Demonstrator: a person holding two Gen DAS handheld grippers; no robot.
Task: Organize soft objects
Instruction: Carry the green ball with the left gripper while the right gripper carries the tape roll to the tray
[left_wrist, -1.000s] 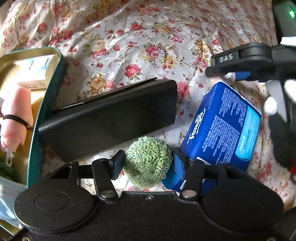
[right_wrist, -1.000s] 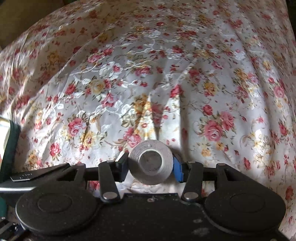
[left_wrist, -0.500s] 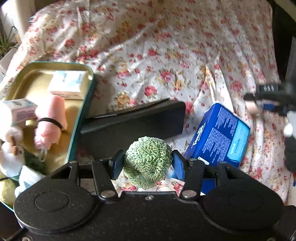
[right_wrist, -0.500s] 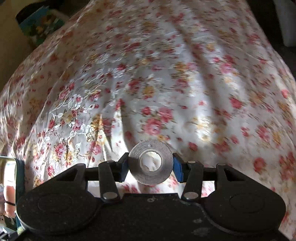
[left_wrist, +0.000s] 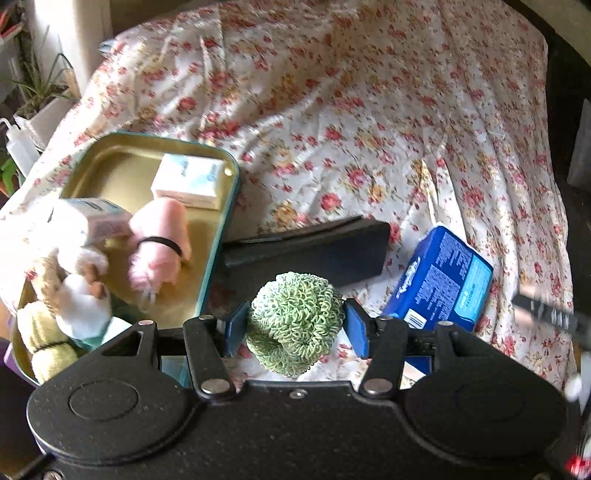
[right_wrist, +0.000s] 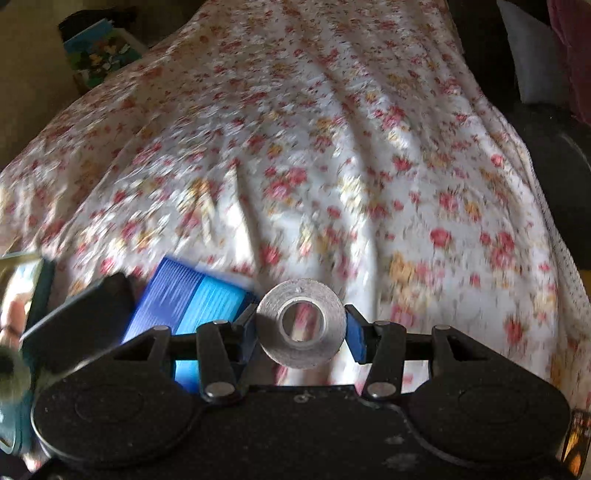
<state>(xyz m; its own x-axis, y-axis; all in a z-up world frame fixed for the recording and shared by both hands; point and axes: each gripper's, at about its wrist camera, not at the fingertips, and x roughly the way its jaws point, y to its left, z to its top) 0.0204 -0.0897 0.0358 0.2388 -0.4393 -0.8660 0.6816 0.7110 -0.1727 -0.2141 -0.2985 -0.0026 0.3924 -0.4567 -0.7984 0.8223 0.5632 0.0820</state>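
Green and loopy, the soft ball (left_wrist: 295, 325) sits squeezed between the blue pads of our left claw (left_wrist: 295, 326). Off to the left of that claw we see the tin tray (left_wrist: 221, 221) with a pink roll (left_wrist: 159, 240) inside. Just ahead lies a black case (left_wrist: 314, 251), and to the right a blue pack (left_wrist: 443, 280). Our right claw (right_wrist: 302, 328) pinches a grey tape roll (right_wrist: 302, 325) above the flowery cloth (right_wrist: 332, 166).
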